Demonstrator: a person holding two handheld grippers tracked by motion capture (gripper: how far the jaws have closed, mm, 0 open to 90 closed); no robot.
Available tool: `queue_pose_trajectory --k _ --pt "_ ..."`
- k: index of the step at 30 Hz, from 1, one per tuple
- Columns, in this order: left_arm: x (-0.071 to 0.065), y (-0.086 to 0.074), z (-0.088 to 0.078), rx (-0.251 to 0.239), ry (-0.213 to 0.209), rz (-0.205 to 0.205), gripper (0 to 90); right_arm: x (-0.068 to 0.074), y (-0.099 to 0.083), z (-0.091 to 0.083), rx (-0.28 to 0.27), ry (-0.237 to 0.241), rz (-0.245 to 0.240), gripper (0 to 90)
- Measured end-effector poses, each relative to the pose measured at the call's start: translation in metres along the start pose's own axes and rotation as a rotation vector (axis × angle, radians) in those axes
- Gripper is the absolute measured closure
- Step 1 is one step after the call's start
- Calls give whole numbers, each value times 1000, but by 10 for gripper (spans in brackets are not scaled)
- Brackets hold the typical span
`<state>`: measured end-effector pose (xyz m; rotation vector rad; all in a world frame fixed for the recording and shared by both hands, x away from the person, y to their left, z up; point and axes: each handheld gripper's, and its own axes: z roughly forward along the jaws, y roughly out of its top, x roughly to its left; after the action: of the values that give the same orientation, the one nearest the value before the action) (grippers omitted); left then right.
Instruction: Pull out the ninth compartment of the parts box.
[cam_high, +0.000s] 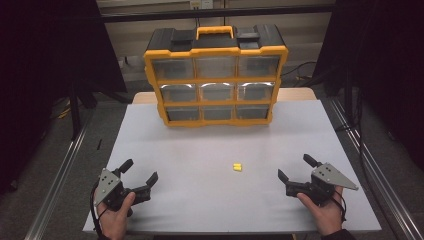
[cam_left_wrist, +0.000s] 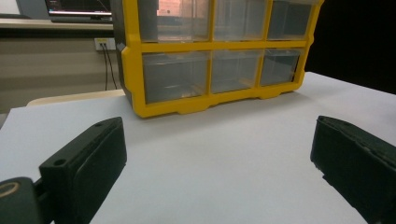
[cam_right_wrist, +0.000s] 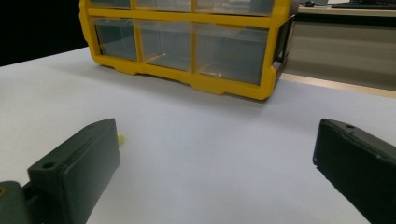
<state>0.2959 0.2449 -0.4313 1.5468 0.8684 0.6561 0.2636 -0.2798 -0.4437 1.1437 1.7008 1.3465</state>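
A yellow and black drawer organiser (cam_high: 216, 77) stands upright at the back of the white table (cam_high: 200, 200), its clear drawers all pushed in; it also rises ahead in the left gripper view (cam_left_wrist: 210, 56) and the right gripper view (cam_right_wrist: 187, 42). A small yellow piece (cam_high: 237, 167) lies on the table in front of it, peeking past the left jaw in the right gripper view (cam_right_wrist: 121, 138). My left gripper (cam_high: 139, 170) rests open near the front left corner. My right gripper (cam_high: 296, 167) rests open near the front right, to the right of the yellow piece. Both hold nothing.
Metal rails (cam_high: 55, 180) run along both sides of the table. Dark curtains hang at left and right. Bare tabletop lies between the grippers and the organiser.
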Motion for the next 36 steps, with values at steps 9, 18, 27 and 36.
queue_pose_trajectory --k 9,18,27,36 --pt "0 0 -3 0 0 1 36 8 5 9 -9 31 -58 0" --pt "0 0 -4 -1 1 -4 36 8 14 24 -10 31 -63 0" --pt "0 0 -4 7 3 4 36 12 22 38 -32 63 -79 0" --pt "-1 1 -4 -10 -3 2 36 13 29 51 -31 51 -90 11"
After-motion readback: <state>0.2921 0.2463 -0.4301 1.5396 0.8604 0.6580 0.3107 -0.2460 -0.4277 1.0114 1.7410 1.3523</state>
